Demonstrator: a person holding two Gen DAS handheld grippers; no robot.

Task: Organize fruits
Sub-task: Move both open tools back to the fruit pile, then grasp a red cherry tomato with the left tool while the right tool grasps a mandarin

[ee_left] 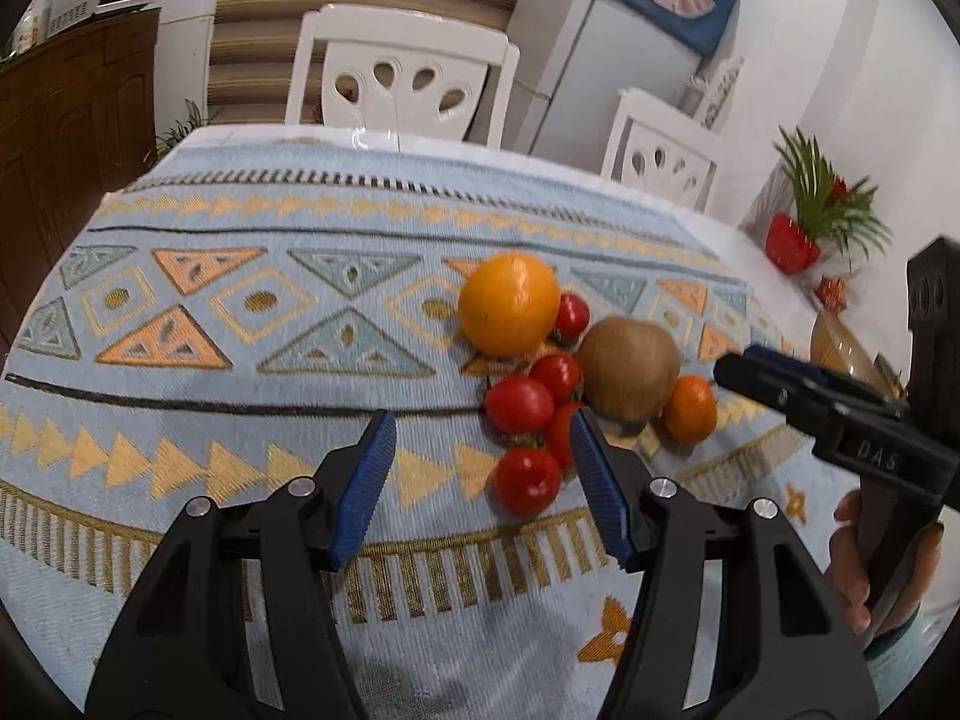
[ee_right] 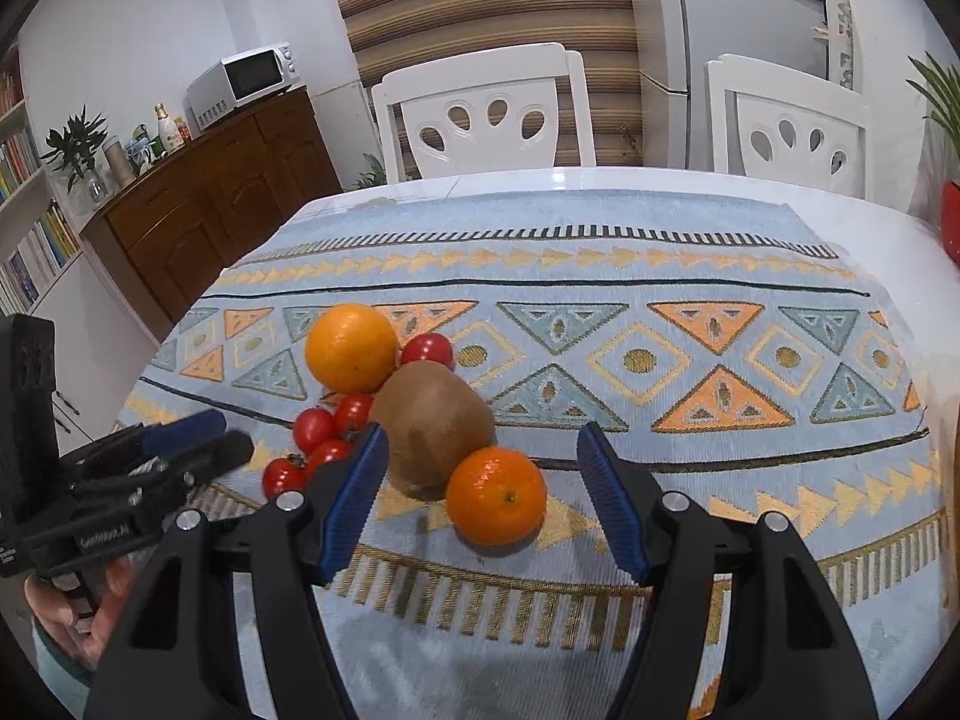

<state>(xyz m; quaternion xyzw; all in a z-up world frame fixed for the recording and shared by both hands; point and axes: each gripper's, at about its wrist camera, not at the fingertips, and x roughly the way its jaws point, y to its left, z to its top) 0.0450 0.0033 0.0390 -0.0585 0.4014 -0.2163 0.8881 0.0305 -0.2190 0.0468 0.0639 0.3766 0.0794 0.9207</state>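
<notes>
Two tongs, both spread wide and empty: my right tongs (ee_right: 483,462) sit just short of the small orange (ee_right: 497,495) on the tabletop (ee_right: 690,276), nearer than my left tongs (ee_left: 483,450).

Right gripper (ee_right: 480,462) spread wide, blue ribbed fingers (ee_right: 354,504) empty, hovering low over a patterned blue cloth (ee_right: 660,360) on the white desk (ee_right: 540,180). Small orange (ee_right: 497,495) sits between the fingers, nearer the left one, not touched. Kiwi (ee_right: 432,423) just behind it, touching. Large orange (ee_right: 351,348) behind-left of the kiwi, against it. One cherry tomato (ee_right: 427,350) behind the kiwi; four more tomatoes (ee_right: 315,429) clustered left of it, partly hidden by the left finger. Left gripper (ee_right: 204,438) at frame left, held by a hand (ee_right: 78,618), tips near the tomato cluster; gap between its fingers unclear. Two white chairs (ee_right: 486,114) behind the desk.
</notes>
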